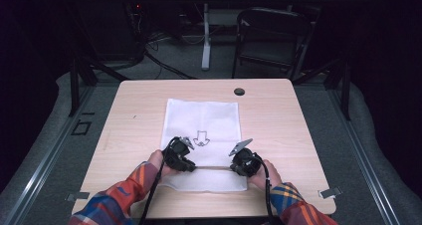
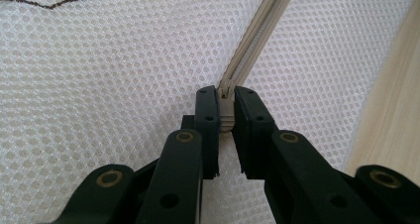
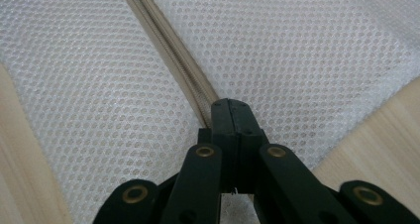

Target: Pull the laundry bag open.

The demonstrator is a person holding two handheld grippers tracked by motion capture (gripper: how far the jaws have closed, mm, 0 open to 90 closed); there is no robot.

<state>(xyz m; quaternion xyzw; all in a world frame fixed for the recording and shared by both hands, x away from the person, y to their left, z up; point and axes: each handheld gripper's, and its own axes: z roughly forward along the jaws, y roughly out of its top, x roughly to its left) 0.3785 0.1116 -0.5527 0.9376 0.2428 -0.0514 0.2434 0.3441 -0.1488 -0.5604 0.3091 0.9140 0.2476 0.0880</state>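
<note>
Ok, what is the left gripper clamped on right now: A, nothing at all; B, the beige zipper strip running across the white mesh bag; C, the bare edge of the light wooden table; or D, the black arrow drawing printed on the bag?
B: in the left gripper view the left gripper has its black jaws pressed from both sides on the beige zipper strip of the white mesh bag.

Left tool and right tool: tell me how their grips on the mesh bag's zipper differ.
The left tool pinches a small beige piece at the end of the zipper, with a gap showing lower between its jaws; the right tool has its jaws pressed flat together on the zipper line. In the high view the left tool sits at the zipper's left end, the right tool at its right end. Both are shut and rest on the white mesh bag.
</note>
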